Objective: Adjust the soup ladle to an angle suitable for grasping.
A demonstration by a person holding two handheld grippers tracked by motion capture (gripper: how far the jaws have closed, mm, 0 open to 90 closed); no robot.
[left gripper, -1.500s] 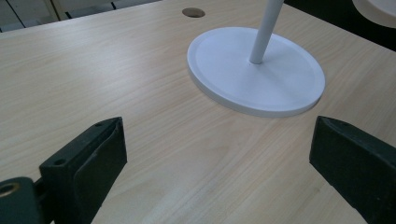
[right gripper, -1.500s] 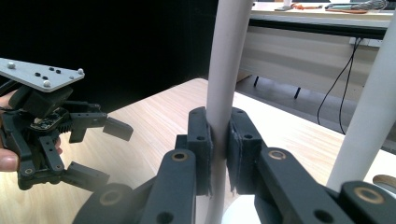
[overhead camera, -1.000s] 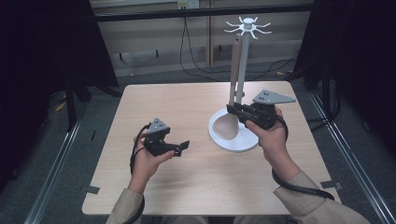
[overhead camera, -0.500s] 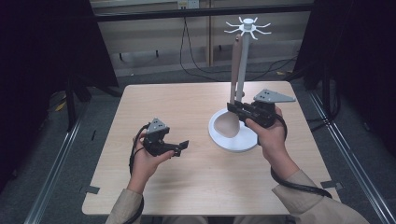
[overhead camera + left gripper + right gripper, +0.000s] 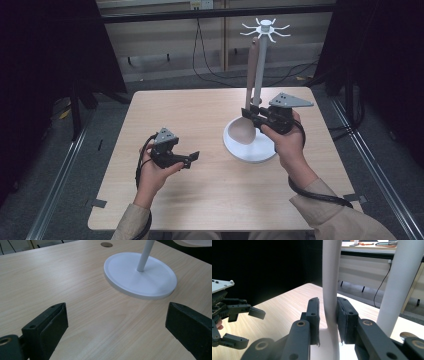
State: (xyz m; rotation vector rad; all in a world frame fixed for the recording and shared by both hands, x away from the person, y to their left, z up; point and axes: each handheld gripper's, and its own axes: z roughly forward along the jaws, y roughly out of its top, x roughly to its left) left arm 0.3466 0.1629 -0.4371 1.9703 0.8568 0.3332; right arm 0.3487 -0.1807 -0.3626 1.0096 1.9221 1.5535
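A pale wooden table (image 5: 200, 200) carries a white stand (image 5: 235, 145) at its right side, made up of a round base, a slim upright pole (image 5: 259, 75) and a ring of hooks (image 5: 265, 29) at the top. A long spoon (image 5: 250, 70), beige in the high view, stands nearly upright just left of the pole, its bowl low over the near left part of the base and its handle tip reaching up close to the hooks.

The right gripper (image 5: 256, 116) is clamped on the spoon's neck, just above the bowl; in the right gripper view the two black jaws are seen pressed against either side of the pale handle (image 5: 329, 290), with the pole (image 5: 399, 285) just to the right. The left gripper (image 5: 191, 158) is held low over the table, well to the left of the stand, with its jaws spread wide and nothing between them.

The step in hand is judged to be hanging the spoon on a hook, or lifting it off one; whether the handle tip is already hooked cannot be told. To do it well, the grasp should be kept firm so the long handle is not allowed to pivot, and the spoon should be guided parallel to the pole. The base could be steadied by the free gripper if the stand tips.
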